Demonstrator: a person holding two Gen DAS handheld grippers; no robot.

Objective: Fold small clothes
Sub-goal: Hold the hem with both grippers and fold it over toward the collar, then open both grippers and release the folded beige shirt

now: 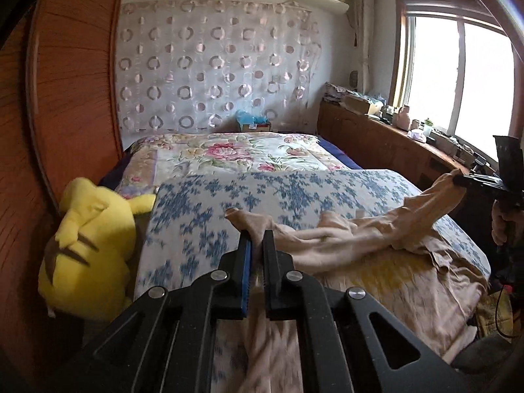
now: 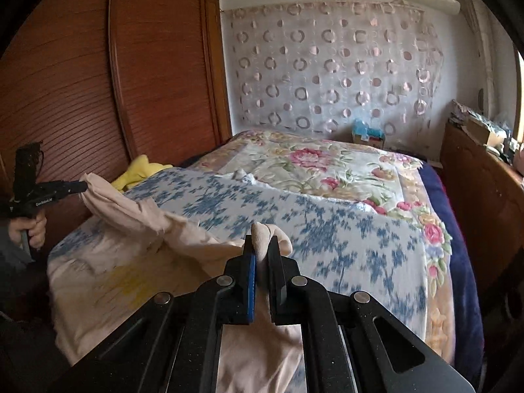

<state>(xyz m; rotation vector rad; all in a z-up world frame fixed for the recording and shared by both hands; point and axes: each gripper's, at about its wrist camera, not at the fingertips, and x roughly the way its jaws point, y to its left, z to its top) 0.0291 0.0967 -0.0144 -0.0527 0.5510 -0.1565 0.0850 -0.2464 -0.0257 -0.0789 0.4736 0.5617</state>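
- While a soft, pale beige cloth garment [image 1: 347,239] is lifted above the bed with the blue-and-white floral cover [image 1: 209,203], one end of it is clenched in the left claw [image 1: 257,239].
- Its other end is gripped tightly by the right claw [image 2: 263,245], with fabric bunched between the black fingers [image 2: 276,252].
- The garment's middle is seen sagging between both claws, its lower part draped on the near bed edge.
- A yellow plush toy [image 1: 88,249] is wedged at the bed's left side, beside the brown wooden wardrobe [image 1: 65,98].
- A pink-flowered quilt [image 2: 327,167] is spread farther back.
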